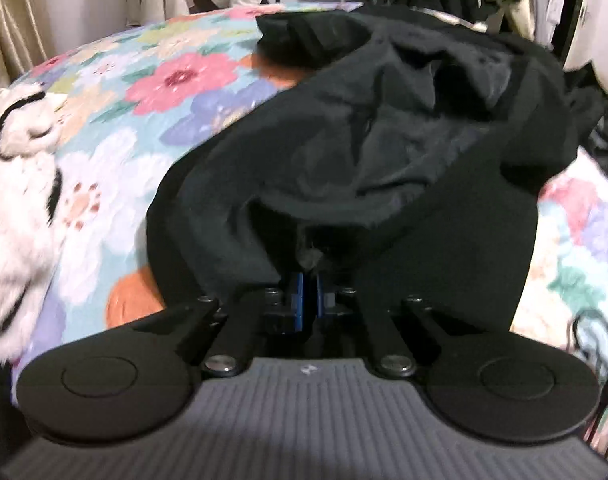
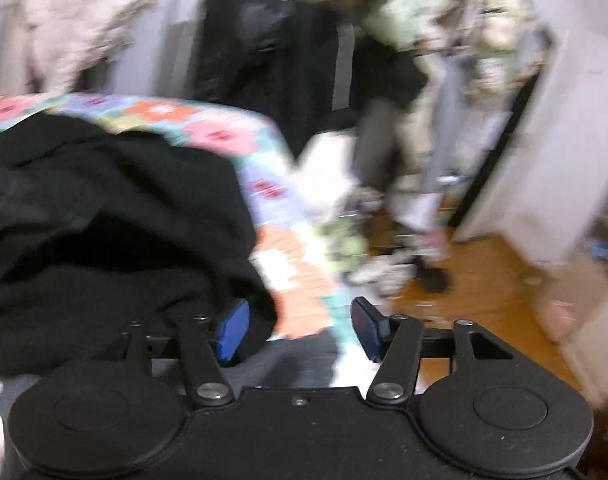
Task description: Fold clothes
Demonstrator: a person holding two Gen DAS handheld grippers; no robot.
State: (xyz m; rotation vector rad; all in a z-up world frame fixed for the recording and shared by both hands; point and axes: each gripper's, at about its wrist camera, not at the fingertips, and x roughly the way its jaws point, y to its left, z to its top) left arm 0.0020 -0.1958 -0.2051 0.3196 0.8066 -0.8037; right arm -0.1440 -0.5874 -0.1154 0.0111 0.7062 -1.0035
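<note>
A black garment lies rumpled on a bed with a floral cover. My left gripper is shut on a bunched edge of this garment, whose cloth rises from between the blue pads and spreads away across the bed. In the right wrist view the same black garment fills the left half. My right gripper is open beside its right edge, the left blue pad close against the cloth and nothing between the fingers. That view is blurred.
A white fluffy throw with black marks lies at the bed's left. Clothes hang along the far wall. The bed's edge drops to a wooden floor littered with items, beside a white door.
</note>
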